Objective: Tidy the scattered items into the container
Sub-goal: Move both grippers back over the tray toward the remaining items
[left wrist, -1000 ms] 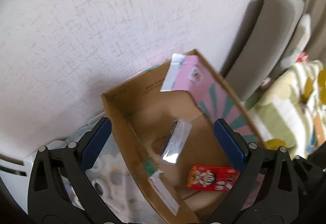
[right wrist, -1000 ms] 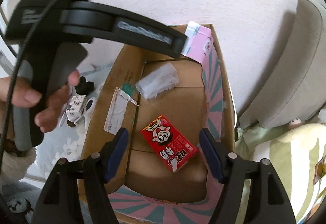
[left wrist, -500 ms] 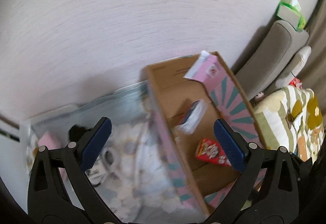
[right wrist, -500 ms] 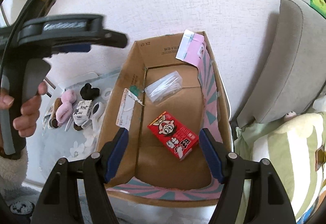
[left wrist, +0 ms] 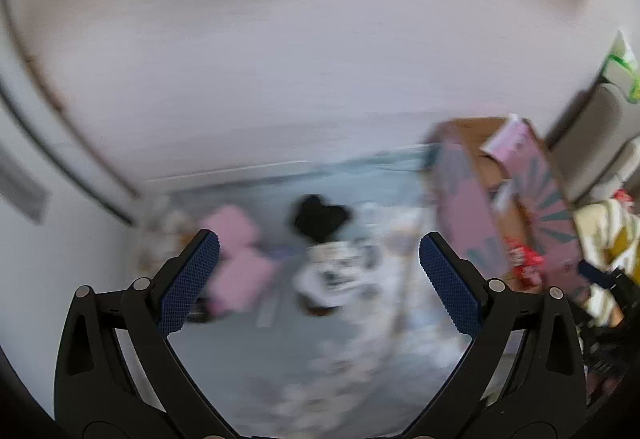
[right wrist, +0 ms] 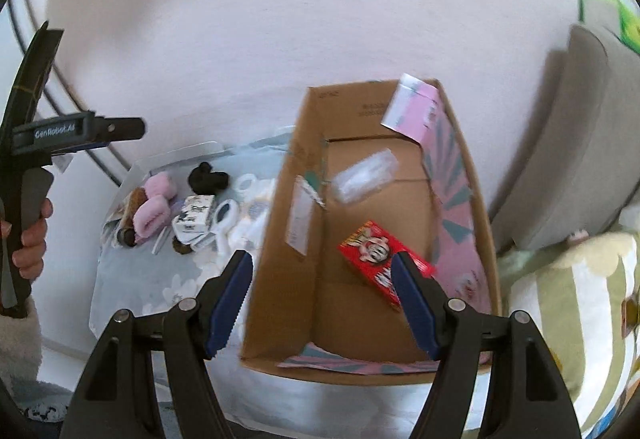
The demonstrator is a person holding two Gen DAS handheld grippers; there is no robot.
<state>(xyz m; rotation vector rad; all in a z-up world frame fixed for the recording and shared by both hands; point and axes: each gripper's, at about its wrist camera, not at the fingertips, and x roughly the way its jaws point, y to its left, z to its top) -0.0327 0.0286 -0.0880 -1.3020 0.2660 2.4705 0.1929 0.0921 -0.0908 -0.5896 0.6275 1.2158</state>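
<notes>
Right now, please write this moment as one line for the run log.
left claw: open, empty, over clutter | right claw: open, empty, over box | in box: red pack, clear bag

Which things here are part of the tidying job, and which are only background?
Job:
cardboard box
red packet and clear bag, both inside
pink fluffy items
black item
printed white box

Background:
grey cushion
striped plush

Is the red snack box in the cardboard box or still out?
In. The red snack box lies flat on the cardboard box floor.
</notes>
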